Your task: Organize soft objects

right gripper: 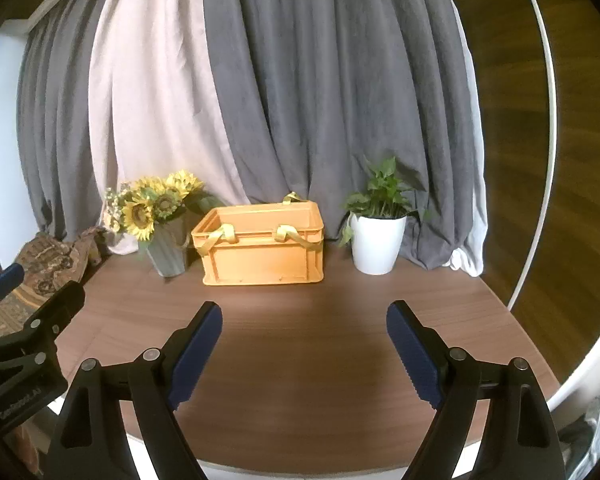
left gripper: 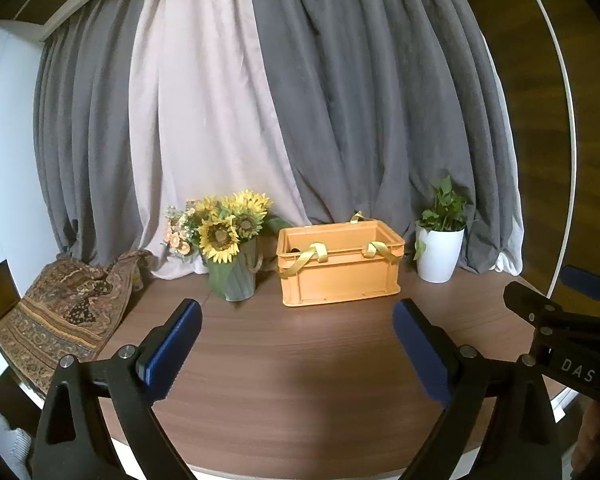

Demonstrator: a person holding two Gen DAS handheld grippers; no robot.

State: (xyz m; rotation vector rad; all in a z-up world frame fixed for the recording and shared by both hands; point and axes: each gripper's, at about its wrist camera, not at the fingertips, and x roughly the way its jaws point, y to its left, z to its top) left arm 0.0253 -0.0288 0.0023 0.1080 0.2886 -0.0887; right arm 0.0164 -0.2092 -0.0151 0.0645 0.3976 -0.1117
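An orange plastic crate point(left gripper: 338, 266) point(right gripper: 262, 246) stands at the back of the round wooden table, with yellow fabric straps point(left gripper: 314, 256) point(right gripper: 224, 236) draped over its front rim. A patterned brown cloth point(left gripper: 66, 312) point(right gripper: 46, 262) lies crumpled at the table's left edge. My left gripper point(left gripper: 296, 312) is open and empty above the table's front. My right gripper point(right gripper: 304, 312) is open and empty beside it, to the right. Each gripper's body shows at the edge of the other's view.
A grey vase of sunflowers point(left gripper: 230, 240) point(right gripper: 158, 216) stands left of the crate. A white pot with a green plant point(left gripper: 440, 236) point(right gripper: 378, 226) stands right of it. Grey and pale curtains point(left gripper: 260, 100) hang behind the table point(left gripper: 300, 360).
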